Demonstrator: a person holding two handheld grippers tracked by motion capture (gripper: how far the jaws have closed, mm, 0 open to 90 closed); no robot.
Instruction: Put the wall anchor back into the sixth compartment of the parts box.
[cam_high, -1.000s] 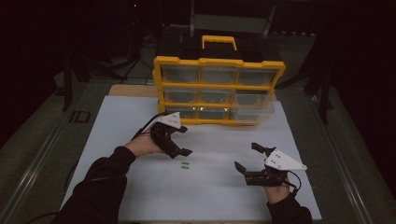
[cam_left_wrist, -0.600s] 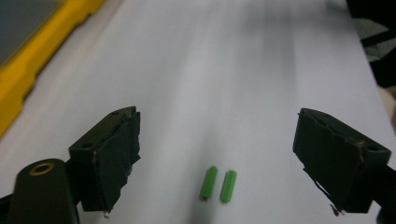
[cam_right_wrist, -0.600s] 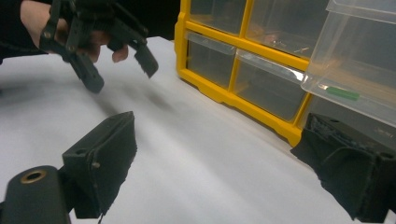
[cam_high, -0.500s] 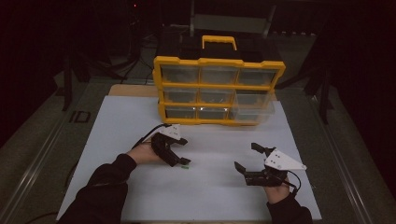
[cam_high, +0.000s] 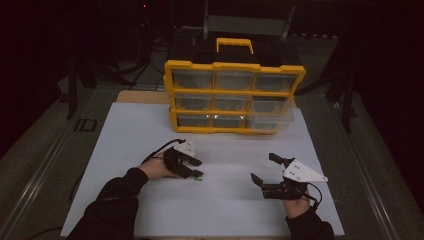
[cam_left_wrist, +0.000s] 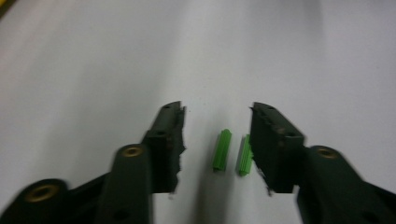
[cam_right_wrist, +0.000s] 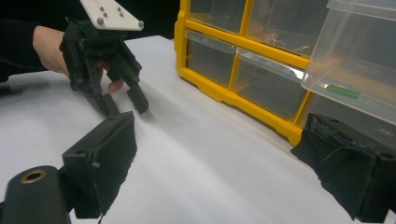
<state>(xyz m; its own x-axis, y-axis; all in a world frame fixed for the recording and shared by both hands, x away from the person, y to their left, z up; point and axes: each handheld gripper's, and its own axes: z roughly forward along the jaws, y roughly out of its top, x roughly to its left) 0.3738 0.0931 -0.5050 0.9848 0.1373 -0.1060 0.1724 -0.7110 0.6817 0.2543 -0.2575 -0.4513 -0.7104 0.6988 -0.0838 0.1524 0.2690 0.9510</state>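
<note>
Left black two-jaw gripper (cam_high: 196, 168) low over white paper sheet (cam_high: 150, 130), at about 8 o'clock of the sheet's middle, jaws pointing toward 4 o'clock. Jaws partly open, just been closing, not yet clamped. Two small green ribbed plastic wall plugs (cam_left_wrist: 222, 149) lying side by side on the sheet between the jaws; one plug touching or just beside the right-hand jaw in the left gripper view, the other apart from the left-hand jaw, clear gap there. Seen from the high view as a green speck (cam_high: 199, 178) at 5 o'clock of the jaw tips. Yellow-framed organiser cabinet with clear plastic drawers (cam_high: 235, 97) at 12 o'clock on the sheet, black top with yellow handle. One clear drawer (cam_right_wrist: 369, 60) at its lower right pulled out, a green item visible inside. Right black two-jaw gripper (cam_high: 264, 169) at 4 o'clock of the sheet's middle, jaws wide open, nothing between them, pointing toward 10 o'clock.
</note>
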